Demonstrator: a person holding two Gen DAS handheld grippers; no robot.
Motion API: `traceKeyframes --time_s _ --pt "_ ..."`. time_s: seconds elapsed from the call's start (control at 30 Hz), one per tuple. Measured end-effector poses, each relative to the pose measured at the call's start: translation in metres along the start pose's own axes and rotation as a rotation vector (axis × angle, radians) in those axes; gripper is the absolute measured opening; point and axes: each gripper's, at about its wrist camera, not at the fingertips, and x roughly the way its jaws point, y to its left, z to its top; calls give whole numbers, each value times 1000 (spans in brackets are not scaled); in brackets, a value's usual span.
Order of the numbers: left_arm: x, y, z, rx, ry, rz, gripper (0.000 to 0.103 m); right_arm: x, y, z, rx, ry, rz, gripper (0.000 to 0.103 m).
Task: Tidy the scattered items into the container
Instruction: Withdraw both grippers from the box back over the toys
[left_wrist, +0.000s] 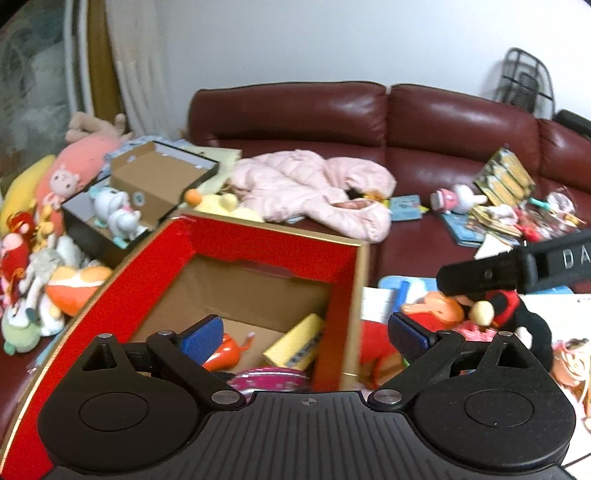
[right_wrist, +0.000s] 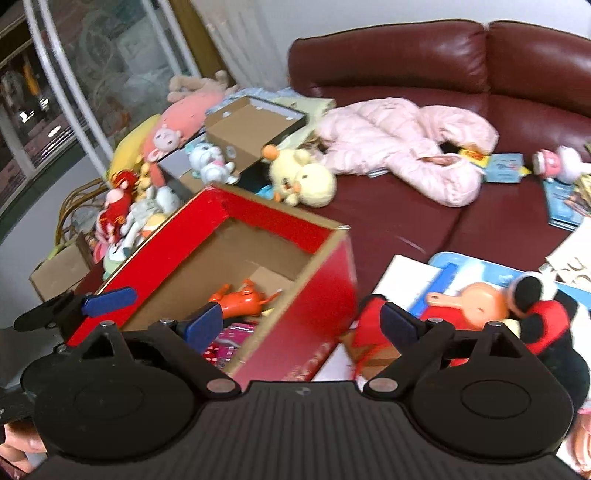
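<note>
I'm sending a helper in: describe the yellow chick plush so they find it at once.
Start at the dark red sofa and find the open red box on its seat. The yellow chick plush lies just behind the box's far corner, left of the pink jacket; it alone is pale yellow with an orange beak.

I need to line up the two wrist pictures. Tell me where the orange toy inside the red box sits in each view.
Left wrist: orange toy at lower centre, on the box floor, partly hidden behind the left gripper's blue pad.
Right wrist: orange toy left of centre, in full view on the box floor.
Shared landmark: the pink jacket on the sofa beyond the red box.
</note>
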Motion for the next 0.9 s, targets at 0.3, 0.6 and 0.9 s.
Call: traceKeyframes --time_s 0.3,0.6,0.9 --pt "16 -53 -15 52 65 -90 101 -2 -65 -27 150 21 -85 94" --pt "58 -99 -43 91 187 -110 101 9 -118 -54 272 60 -136 94" --pt "104 -117 -80 89 287 -130 100 36 -154 -81 374 135 -171 94"
